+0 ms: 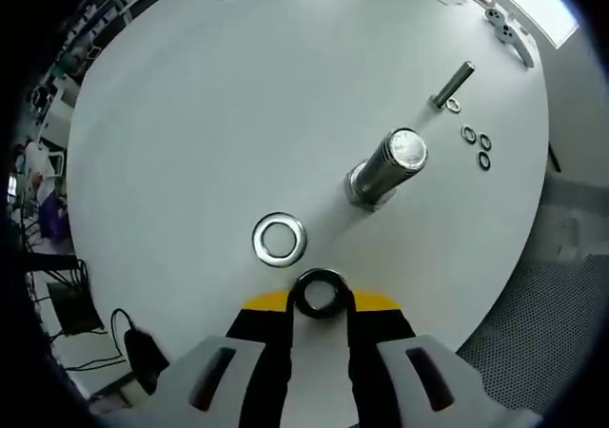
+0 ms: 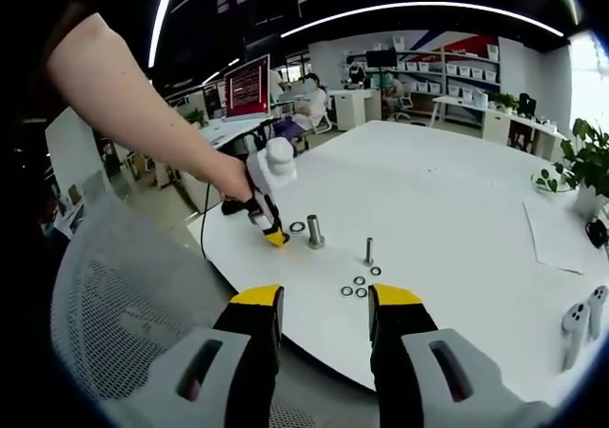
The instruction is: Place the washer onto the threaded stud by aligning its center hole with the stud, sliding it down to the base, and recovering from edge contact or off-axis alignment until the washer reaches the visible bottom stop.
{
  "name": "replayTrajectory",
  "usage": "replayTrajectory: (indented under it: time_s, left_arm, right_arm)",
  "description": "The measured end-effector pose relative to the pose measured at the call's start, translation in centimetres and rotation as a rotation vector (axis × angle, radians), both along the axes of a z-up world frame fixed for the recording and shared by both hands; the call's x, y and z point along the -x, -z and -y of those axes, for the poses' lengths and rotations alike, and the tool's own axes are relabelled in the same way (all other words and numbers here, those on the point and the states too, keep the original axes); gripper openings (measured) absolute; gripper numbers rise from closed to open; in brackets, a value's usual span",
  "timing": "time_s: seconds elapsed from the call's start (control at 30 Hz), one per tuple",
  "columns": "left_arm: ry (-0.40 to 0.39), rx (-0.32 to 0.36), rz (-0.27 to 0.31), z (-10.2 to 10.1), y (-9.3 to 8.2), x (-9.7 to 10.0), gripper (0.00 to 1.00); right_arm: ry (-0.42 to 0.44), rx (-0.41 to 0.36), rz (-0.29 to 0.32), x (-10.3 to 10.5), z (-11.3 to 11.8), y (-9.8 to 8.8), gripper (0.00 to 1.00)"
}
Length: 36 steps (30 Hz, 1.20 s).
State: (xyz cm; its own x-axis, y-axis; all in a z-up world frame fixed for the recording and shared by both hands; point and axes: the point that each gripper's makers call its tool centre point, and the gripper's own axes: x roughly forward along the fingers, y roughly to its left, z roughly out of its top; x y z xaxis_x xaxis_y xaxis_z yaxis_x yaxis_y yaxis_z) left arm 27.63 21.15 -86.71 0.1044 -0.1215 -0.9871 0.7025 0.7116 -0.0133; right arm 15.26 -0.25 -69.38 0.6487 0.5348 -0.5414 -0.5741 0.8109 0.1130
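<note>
The left gripper pointed down, its jaws closed on a dark ring. The right gripper hung with jaws parted, holding nothing. A bare forearm reached to the left gripper.

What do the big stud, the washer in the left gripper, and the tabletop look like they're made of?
Big stud: shiny metal, probably steel; bright glare on top.
Dark washer between the left gripper jaws: matte black, rubber or blackened metal, unclear.
Table: smooth white, likely laminate.

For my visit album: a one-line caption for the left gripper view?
Left gripper holding a dark washer near a silver washer and large stud.
</note>
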Motion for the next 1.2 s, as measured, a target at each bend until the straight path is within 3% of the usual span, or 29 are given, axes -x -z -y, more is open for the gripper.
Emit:
replayTrajectory:
  time_s: [0.4,0.77,1.2]
  left_arm:
    - [0.027,-0.001,0.009,-0.7,-0.5,0.5,0.19]
    - [0.043,0.078,0.045,0.6,-3.2,-0.6,0.19]
    - [0.124,0.150,0.113,4.7,-7.8,-2.6,0.19]
  right_arm:
    - [0.002,0.001,-0.002,0.0,0.0,0.0,0.38]
    - [-0.004,0.007,-0.006,0.1,0.0,0.2,0.38]
    - [-0.008,0.008,-0.006,0.2,-0.1,0.2,0.37]
